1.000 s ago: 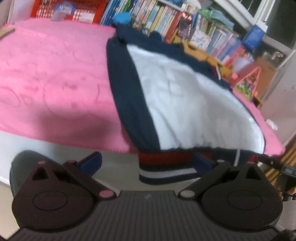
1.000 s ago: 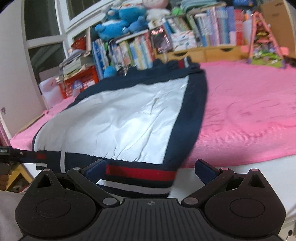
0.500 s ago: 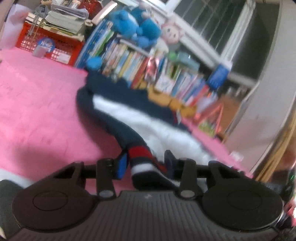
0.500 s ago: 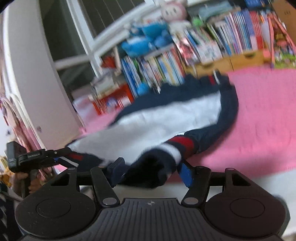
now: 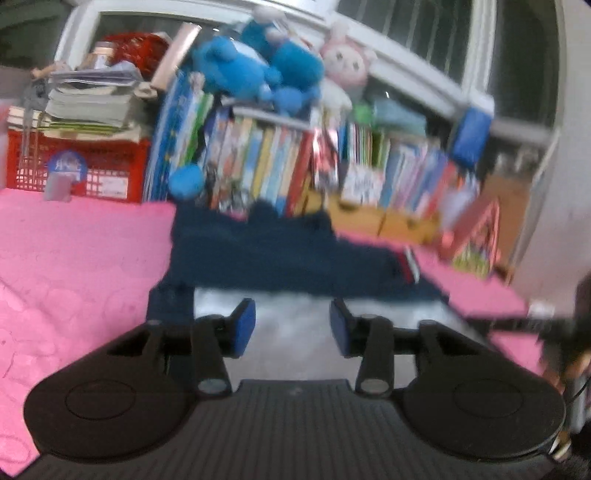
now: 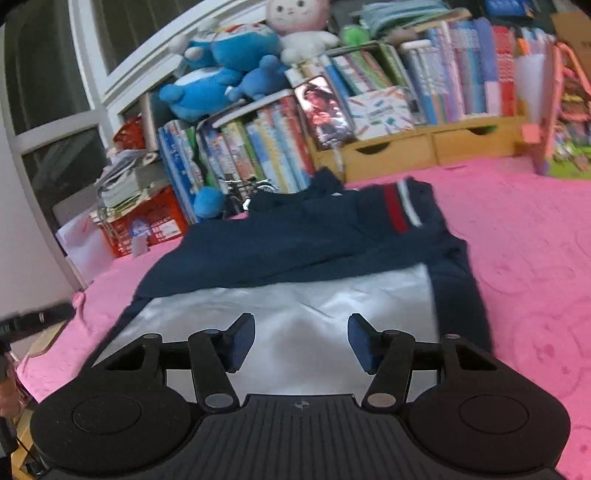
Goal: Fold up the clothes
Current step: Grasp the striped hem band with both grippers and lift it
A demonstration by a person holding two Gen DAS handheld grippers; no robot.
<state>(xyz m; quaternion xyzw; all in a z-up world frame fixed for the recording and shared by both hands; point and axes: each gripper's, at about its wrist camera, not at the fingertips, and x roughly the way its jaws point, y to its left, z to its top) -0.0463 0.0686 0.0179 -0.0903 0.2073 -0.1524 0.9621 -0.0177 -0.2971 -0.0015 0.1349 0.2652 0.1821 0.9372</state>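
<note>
Navy-and-white jacket [image 6: 295, 258] spread flat on the pink blanket [image 6: 524, 236], navy part folded over the far half, white panel showing nearer the cameras. Red-and-white striped band [image 6: 400, 210] lying on top of the navy fold, toward the jacket's far right corner in the right wrist view. Left tool [image 5: 291, 326] released, blue pads spread apart with nothing between them, hanging above the near white part of the jacket; contact with the cloth not discernible, view blurred. Right tool [image 6: 301, 341] likewise released, pads wide apart and empty, poised over the white panel at the jacket's near edge, no fabric pinched. Beyond the jacket, a row of books [image 6: 258, 147] standing against the window, blue plush toys [image 6: 221, 74] and a pink-and-white plush [image 6: 299, 26] sitting on top of them. Wooden drawer unit [image 6: 417, 149] just behind the jacket's far edge. Red crate [image 5: 74, 162] stacked with papers to the jacket's far left. Part of the other handheld device, dark and blurred, entering at the left edge of the right wrist view, level with the jacket's near left corner.
</note>
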